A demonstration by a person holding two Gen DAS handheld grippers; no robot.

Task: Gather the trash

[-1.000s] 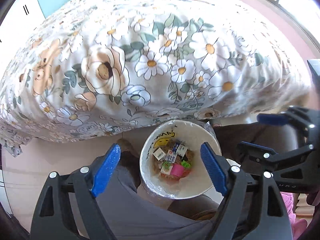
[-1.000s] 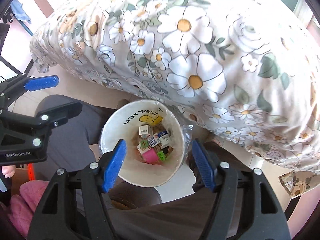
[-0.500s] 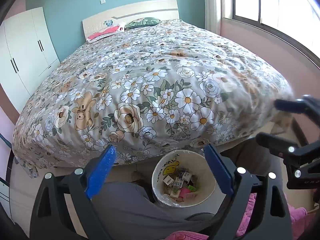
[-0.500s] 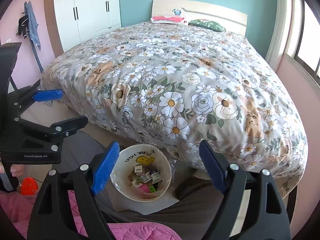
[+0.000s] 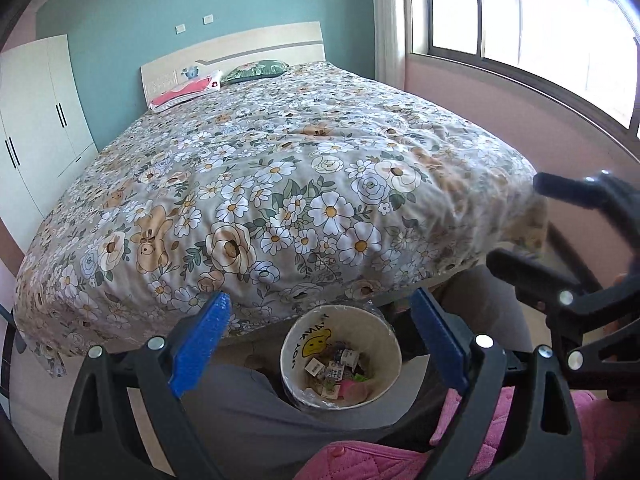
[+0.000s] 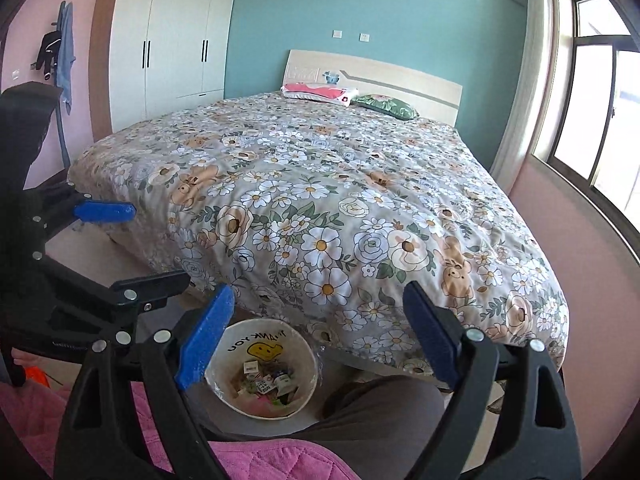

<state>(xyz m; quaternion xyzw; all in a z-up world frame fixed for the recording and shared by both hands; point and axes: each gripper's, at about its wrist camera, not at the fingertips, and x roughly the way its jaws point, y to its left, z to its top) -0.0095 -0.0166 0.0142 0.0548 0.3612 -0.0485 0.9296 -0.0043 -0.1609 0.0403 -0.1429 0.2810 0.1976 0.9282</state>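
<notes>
"Where is the trash?"

"In the white bin (image 5: 340, 356), down low between the blue fingers (image 5: 198, 338) of the left gripper (image 5: 320, 340). It sits on the floor by the bed (image 5: 280, 184), between gray legs (image 5: 248, 412)."

"Do the fingers hold anything?"

"No. The left ones are spread wide with nothing in them. The right gripper (image 6: 320, 336) is opening too, and it is empty."

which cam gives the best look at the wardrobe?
Right wrist view: the white wardrobe shows nearly whole, three doors with dark handles, beside the teal wall. Left wrist view catches only part of it, squeezed against the left edge.
</notes>
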